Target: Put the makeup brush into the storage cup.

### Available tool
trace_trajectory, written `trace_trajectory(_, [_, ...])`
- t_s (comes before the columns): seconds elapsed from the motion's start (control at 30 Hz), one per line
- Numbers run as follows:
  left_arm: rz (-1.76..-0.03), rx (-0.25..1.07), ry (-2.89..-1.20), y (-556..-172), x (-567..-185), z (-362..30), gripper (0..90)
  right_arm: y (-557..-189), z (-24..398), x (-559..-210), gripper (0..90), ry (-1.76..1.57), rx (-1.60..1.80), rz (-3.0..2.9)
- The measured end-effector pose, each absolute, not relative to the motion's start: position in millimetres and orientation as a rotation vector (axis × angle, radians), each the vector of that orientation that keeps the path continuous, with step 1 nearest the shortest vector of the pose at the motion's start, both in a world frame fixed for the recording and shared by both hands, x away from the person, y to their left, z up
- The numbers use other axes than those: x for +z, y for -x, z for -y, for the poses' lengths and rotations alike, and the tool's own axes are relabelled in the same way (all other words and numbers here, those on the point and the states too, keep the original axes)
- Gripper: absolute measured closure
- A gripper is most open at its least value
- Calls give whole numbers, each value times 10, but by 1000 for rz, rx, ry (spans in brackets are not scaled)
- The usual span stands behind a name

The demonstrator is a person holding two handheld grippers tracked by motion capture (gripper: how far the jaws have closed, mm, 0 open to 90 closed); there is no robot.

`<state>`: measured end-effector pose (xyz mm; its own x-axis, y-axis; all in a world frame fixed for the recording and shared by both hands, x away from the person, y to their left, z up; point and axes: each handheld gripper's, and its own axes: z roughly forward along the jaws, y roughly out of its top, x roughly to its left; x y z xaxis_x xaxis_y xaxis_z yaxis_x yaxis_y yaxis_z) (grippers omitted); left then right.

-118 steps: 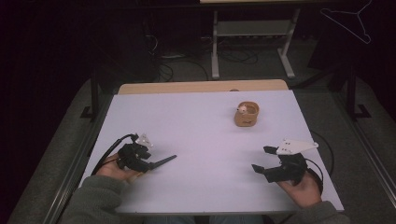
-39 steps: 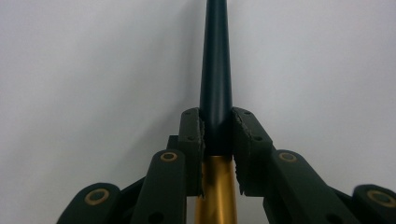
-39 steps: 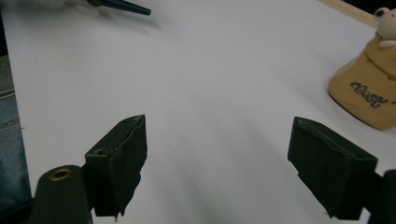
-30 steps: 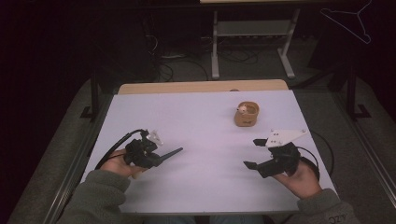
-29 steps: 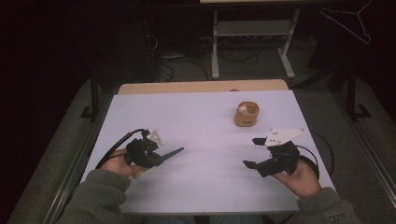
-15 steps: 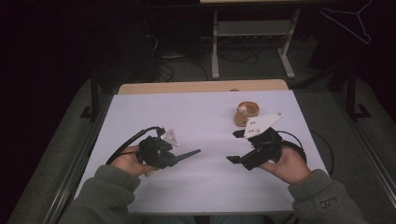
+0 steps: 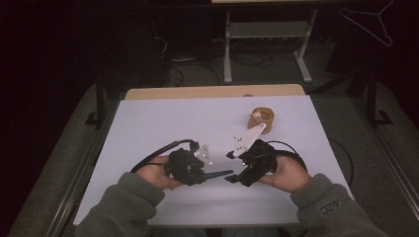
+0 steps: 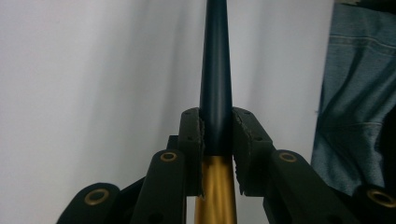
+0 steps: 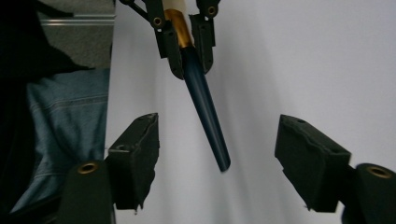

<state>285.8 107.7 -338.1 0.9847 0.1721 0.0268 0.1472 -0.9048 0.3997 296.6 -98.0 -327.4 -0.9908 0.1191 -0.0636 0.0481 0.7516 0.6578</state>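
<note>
From the high view, you're bringing both hands together over the middle of the white counter (image 7: 163, 123), and your left gripper (image 7: 221, 174) is pointing a dark pen (image 7: 217, 174) straight at your right gripper (image 7: 231, 167). Compared with a second ago, both hands are sitting far closer to the centre; they were well apart near the counter's two edges then. A small brown roll of tape (image 7: 262, 118) is waiting at the far right side, untouched (it isn't part of this move, as far as I can judge).

In the left gripper view, your left jaws are clamping firmly on the pen (image 8: 215, 84), pads (image 8: 192, 135) pressing right where the dark blue section meets the gold barrel (image 8: 214, 191). That grip is done.

In the right gripper view, your right gripper (image 9: 217, 163) is lining up on the pen's free tip (image 9: 223, 164). Its jaws have just been closing, yet they're standing wide, and the tip is hanging between them without touching either pad (image 9: 140, 144). Your left gripper (image 9: 187, 49) is showing at the top, holding the pen (image 9: 205, 112).

So the pickup is finished; I'd say the second grip on the dark end, then whatever pulling or handing over you're planning, is what's left.
</note>
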Motion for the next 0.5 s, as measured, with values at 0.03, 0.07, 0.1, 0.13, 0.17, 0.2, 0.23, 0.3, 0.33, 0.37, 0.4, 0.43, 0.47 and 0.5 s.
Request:
trace_trajectory(0.03, [-212,85,-2723,-2850,-3383,-1057,747,-2970,970,-3299,334,-123,1059,-2859])
trace_trajectory(0.07, [-198,81,-2724,-2840,-3382,-1039,747,-2968,964,-3323,352,-113,1050,-2878])
trace_trajectory(0.1, [-182,79,-2725,-2833,-3382,-1022,747,-2967,959,-3345,372,-102,1047,-2891])
trace_trajectory(0.13, [-182,79,-2725,-2833,-3382,-1022,747,-2961,956,-3365,394,-110,1036,-2905])
trace_trajectory(0.17, [-165,64,-2720,-2815,-3386,-994,747,-2966,953,-3384,405,-104,1035,-2914])
trace_trajectory(0.2, [-165,64,-2720,-2815,-3386,-994,747,-2966,953,-3384,405,-104,1035,-2914])
trace_trajectory(0.23, [-156,58,-2719,-2806,-3387,-981,747,-2960,957,-3418,468,-96,1041,-2938])
trace_trajectory(0.3, [-133,52,-2722,-2793,-3388,-957,747,-2961,960,-3435,485,-89,1048,-2952])
trace_trajectory(0.33, [-121,50,-2717,-2787,-3389,-946,747,-2963,961,-3453,502,-82,1055,-2963])
trace_trajectory(0.37, [-104,48,-2711,-2772,-3390,-923,747,-2960,964,-3488,525,-73,1061,-2977])
trace_trajectory(0.4, [-94,43,-2710,-2768,-3389,-913,747,-2954,964,-3505,535,-71,1066,-2980])
trace_trajectory(0.43, [-90,41,-2708,-2761,-3388,-902,747,-2949,962,-3523,542,-69,1071,-2988])
trace_trajectory(0.47, [-80,32,-2705,-2759,-3387,-892,747,-2948,960,-3540,552,-57,1064,-2992])
trace_trajectory(0.5, [-80,32,-2705,-2759,-3387,-892,747,-2941,957,-3556,567,-53,1069,-2999])
